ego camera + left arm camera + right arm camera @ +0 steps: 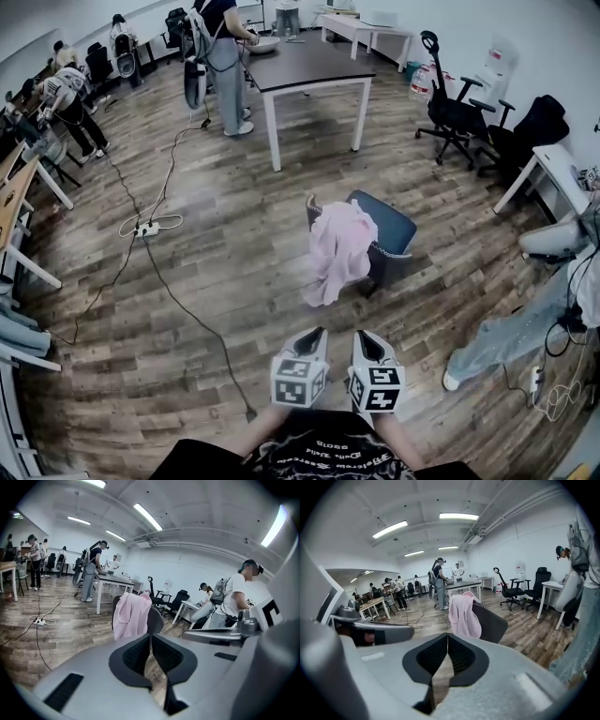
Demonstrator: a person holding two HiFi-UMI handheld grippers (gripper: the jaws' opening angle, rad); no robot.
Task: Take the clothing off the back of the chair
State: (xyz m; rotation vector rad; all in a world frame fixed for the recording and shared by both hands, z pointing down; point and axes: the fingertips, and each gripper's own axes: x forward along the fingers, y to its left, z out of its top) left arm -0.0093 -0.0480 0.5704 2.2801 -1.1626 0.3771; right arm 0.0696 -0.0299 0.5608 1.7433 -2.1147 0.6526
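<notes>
left gripper point(322, 330), right gripper point(358, 333): fingers closed | clothing point(337, 248) draping chair point(394, 261) | seat point(384, 220): head view only

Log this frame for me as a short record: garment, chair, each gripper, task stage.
garment: pink clothing, draped over the chair back
chair: dark chair, ahead of both grippers
left gripper: shut, empty, short of the clothing
right gripper: shut, empty, short of the clothing
task stage: clothing not yet touched

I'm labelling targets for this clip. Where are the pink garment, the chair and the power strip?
pink garment point(336, 248), head view, middle of the draped cloth.
chair point(389, 225), head view, its dark seat.
power strip point(145, 228), head view, its white body.
</notes>
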